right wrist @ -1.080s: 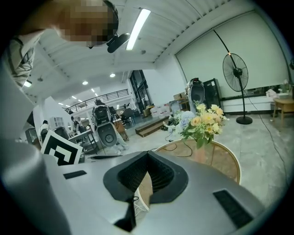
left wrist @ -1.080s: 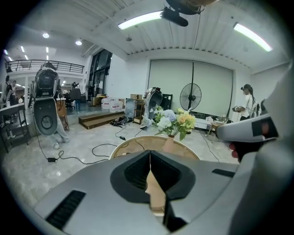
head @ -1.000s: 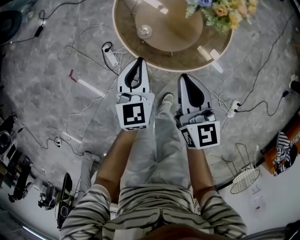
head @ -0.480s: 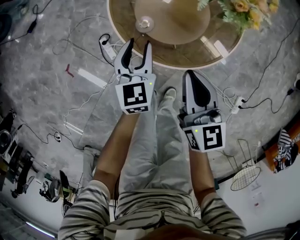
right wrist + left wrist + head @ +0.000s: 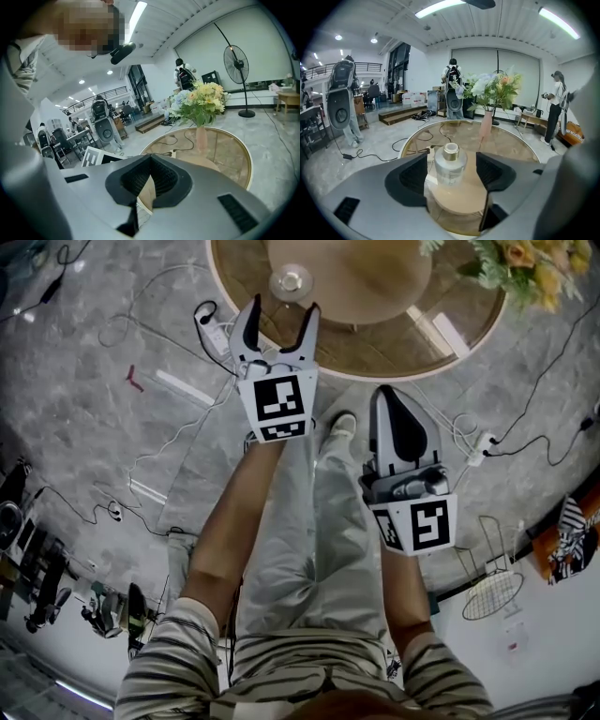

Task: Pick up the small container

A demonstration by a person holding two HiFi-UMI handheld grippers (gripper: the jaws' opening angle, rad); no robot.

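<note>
The small container point(image 5: 291, 281) is a clear glass bottle with a gold cap. It stands on a round wooden disc point(image 5: 366, 277) on the glass table point(image 5: 375, 367). My left gripper point(image 5: 281, 307) reaches over the table's near edge, its jaws opening, with the tips just short of the bottle. In the left gripper view the container point(image 5: 450, 164) sits centred ahead of the left gripper point(image 5: 451, 176), and neither pad touches it. My right gripper point(image 5: 396, 395) hangs back over the floor beside the person's legs, jaws shut and empty; in its own view the right gripper point(image 5: 149, 180) shows pads pressed together.
A vase of flowers point(image 5: 511, 263) stands at the table's far right, also seen as a pink vase point(image 5: 200, 136). Power strips and cables point(image 5: 216, 334) lie on the floor left of the table. A wire basket point(image 5: 489, 596) lies at the right. People stand in the background point(image 5: 453, 89).
My left gripper has moved forward over the table edge toward the container and its jaws have gone from shut to wide apart. The right gripper has barely shifted.
</note>
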